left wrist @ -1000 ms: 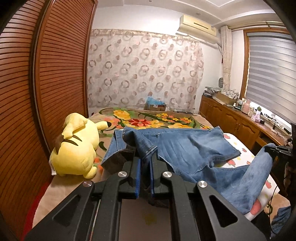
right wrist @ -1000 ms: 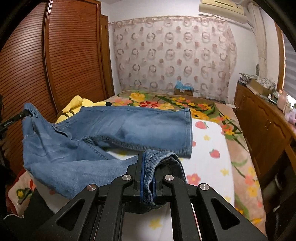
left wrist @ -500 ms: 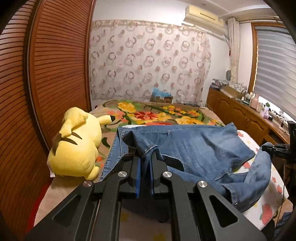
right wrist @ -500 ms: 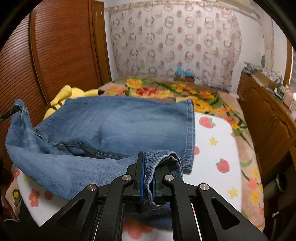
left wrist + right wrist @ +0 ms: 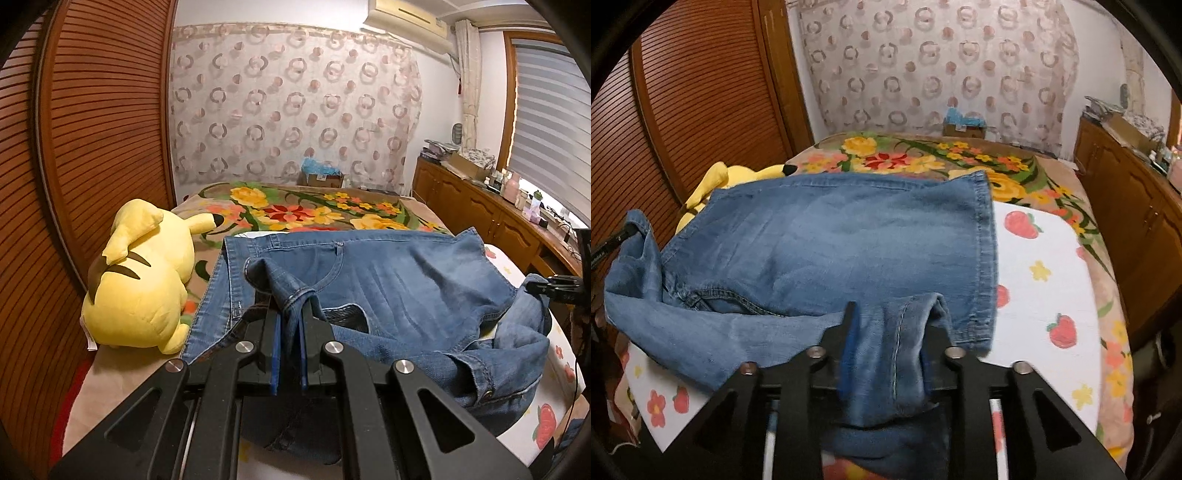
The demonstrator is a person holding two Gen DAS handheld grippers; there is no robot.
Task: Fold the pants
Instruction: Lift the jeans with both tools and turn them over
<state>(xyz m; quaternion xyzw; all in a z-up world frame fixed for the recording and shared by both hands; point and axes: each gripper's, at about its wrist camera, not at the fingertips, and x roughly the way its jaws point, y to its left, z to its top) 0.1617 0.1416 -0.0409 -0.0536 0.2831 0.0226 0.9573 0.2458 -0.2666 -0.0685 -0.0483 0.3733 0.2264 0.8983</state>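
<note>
Blue denim pants [image 5: 388,280] lie across the bed, one leg flat, the other leg lifted over it. My left gripper [image 5: 290,321] is shut on the waistband edge of the pants at the near left. My right gripper [image 5: 886,325] has its jaws spread apart, with the leg hem [image 5: 908,306] of the pants [image 5: 831,240] lying loose between them. The right gripper also shows at the right edge of the left wrist view [image 5: 554,290], at the hem.
A yellow plush toy [image 5: 140,280] lies on the bed left of the pants. A strawberry-print sheet [image 5: 1045,280] and a floral blanket [image 5: 314,214] cover the bed. A wooden louvred wardrobe [image 5: 92,147] stands left, wooden cabinets [image 5: 491,221] right.
Both grippers moved forward over the bed, carrying the lifted leg onto the flat one. The right gripper's jaws have opened and the hem now lies loose between them.
</note>
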